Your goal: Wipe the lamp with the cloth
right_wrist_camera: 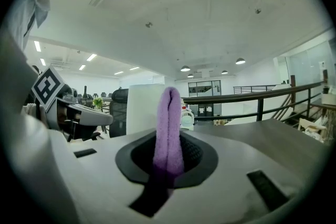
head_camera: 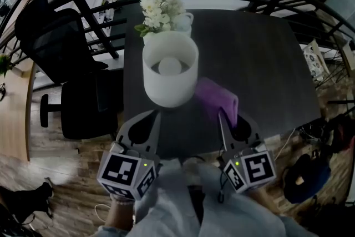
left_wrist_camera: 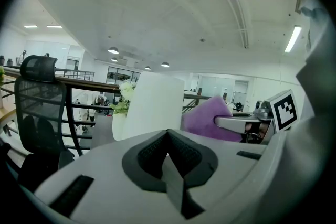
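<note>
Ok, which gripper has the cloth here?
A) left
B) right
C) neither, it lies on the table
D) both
B: in the right gripper view the purple cloth is pinched upright in the right gripper, while the left gripper is shut on nothing.

Table (head_camera: pixel 266 64): right half bare, open passage | lamp (head_camera: pixel 170 72) blocks near centre | flower vase (head_camera: pixel 162 15) just behind it, far side | chair (head_camera: pixel 58 44) flanks left edge
</note>
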A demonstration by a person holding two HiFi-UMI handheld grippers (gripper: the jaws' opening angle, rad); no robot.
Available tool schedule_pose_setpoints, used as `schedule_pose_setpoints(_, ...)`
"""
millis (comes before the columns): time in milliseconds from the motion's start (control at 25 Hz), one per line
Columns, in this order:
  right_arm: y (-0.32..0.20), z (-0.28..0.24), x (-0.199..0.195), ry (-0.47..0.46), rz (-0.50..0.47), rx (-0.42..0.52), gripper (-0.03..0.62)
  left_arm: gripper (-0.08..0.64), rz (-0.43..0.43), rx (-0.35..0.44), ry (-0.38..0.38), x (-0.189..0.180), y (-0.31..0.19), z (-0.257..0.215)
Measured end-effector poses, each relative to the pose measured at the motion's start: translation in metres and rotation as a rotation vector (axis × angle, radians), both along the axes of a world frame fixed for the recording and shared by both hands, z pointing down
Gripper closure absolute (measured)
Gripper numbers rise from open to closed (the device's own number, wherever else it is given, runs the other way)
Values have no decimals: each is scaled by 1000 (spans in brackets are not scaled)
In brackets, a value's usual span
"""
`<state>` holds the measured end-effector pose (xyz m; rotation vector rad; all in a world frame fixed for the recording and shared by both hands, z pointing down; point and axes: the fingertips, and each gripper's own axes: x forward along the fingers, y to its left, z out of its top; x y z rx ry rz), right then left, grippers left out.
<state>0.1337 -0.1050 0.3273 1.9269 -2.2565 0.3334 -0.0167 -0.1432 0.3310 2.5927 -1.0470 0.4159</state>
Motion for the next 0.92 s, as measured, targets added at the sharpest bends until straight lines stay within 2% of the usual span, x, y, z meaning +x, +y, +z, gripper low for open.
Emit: schedule_pose_setpoints(920, -4, 8, 6, -38, -9, -21, 543, 549, -23, 3, -2, -2, -4, 4)
